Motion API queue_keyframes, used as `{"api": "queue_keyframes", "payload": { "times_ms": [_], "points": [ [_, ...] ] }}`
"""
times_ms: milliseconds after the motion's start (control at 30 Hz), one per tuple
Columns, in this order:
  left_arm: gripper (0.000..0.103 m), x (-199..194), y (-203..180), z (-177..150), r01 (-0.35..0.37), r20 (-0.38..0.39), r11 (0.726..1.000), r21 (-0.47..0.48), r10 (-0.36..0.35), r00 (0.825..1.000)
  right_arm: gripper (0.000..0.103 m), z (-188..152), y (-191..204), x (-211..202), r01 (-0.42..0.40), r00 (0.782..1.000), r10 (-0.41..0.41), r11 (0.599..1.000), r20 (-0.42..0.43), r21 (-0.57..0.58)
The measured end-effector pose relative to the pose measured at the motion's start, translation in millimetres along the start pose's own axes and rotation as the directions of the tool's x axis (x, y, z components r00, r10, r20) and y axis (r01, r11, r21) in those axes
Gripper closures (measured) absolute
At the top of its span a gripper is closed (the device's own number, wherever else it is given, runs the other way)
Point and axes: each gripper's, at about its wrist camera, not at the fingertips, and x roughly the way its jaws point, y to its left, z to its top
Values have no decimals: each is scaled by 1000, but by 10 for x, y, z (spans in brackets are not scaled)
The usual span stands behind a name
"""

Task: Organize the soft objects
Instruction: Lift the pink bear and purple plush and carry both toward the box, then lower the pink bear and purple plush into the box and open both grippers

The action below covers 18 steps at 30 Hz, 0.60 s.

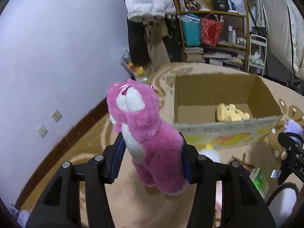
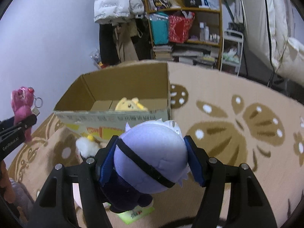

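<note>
Since the open cardboard box point(image 1: 224, 102) already held a yellow plush point(image 1: 230, 113), the left gripper point(image 1: 152, 163) was clamped on the pink bear point(image 1: 144, 133) and the right gripper point(image 2: 152, 161) on the pale-headed doll point(image 2: 152, 157), both held clear of the rug point(image 2: 237, 133), presumably for boxing.

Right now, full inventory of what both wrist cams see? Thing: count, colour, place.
pink plush bear: 1, pink and white, clamped in the left gripper, above the rug
pale purple doll: 1, lilac head with black band, dark body, clamped in the right gripper
yellow plush: 1, yellow, inside the box
cardboard box: 1, brown, open top, on the rug
white fluffy toy: 1, white with yellow, on the rug before the box
green pack: 1, green and white, on the rug
rug: 1, beige with brown pattern
shelf: 1, wooden, far wall, holds bags and books
left gripper: 1, black, blue pads
right gripper: 1, black, blue pads
</note>
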Motion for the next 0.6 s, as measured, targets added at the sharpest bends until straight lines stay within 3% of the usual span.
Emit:
{"api": "queue_keyframes", "payload": {
  "times_ms": [133,367,600],
  "points": [
    [52,-35,12,98,-32,43,999,5,31,999,31,110,27,-43,-1,999,2,1000,40,-14],
    [52,92,47,246,15,40,999,-45,-14,999,31,369,85,-39,-16,996,20,999,92,-46],
    [52,199,10,467,16,59,999,-42,-14,998,31,593,141,-44,-15,990,24,997,139,-70]
  ]
}}
